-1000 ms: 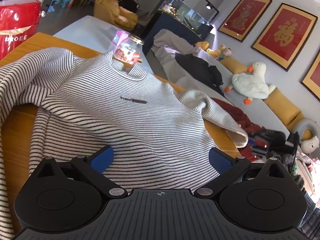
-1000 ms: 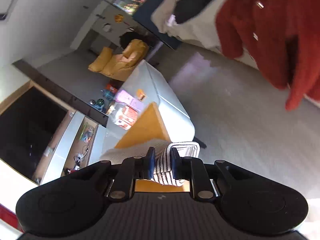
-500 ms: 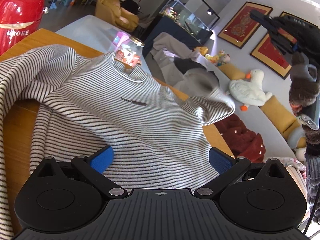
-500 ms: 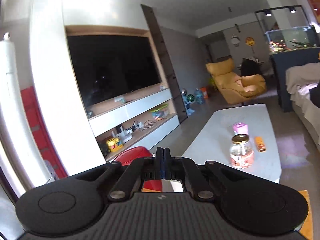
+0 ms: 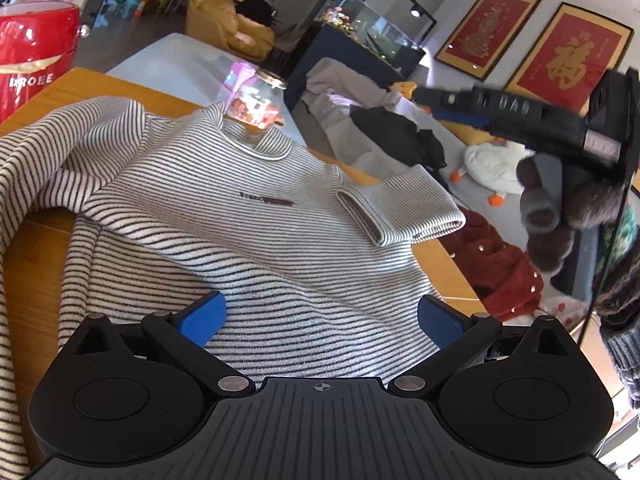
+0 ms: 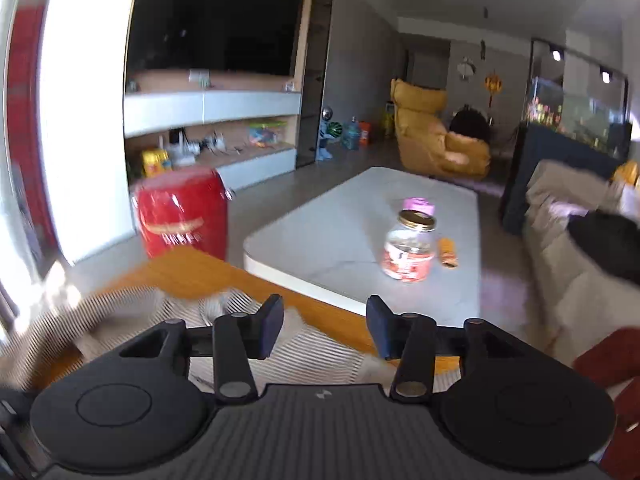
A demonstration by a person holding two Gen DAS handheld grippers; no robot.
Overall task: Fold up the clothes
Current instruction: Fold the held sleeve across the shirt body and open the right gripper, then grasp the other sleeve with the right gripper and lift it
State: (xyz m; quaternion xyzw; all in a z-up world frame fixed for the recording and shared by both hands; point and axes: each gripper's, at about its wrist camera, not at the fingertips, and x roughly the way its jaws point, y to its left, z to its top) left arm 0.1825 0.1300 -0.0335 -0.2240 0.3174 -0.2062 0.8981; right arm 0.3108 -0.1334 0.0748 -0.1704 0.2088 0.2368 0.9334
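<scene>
— Where's the striped sweater (image 5: 248,216)?
— Flat on the wooden table (image 5: 32,288), just ahead of the left gripper (image 5: 320,320) — its jaws spread wide, empty.
— The right gripper (image 6: 324,328)?
— Above the sweater's edge; jaws have just been opening, nothing between them.

The black-and-white striped knit sweater (image 5: 256,216) covers most of the orange wooden tabletop (image 5: 36,296), leaving bare strips at the left and along the right edge. Beyond the far edge stand a red cylindrical drum (image 6: 182,214) and a glass jar with gold lid (image 6: 409,249) on the white low table (image 6: 344,236)
</scene>
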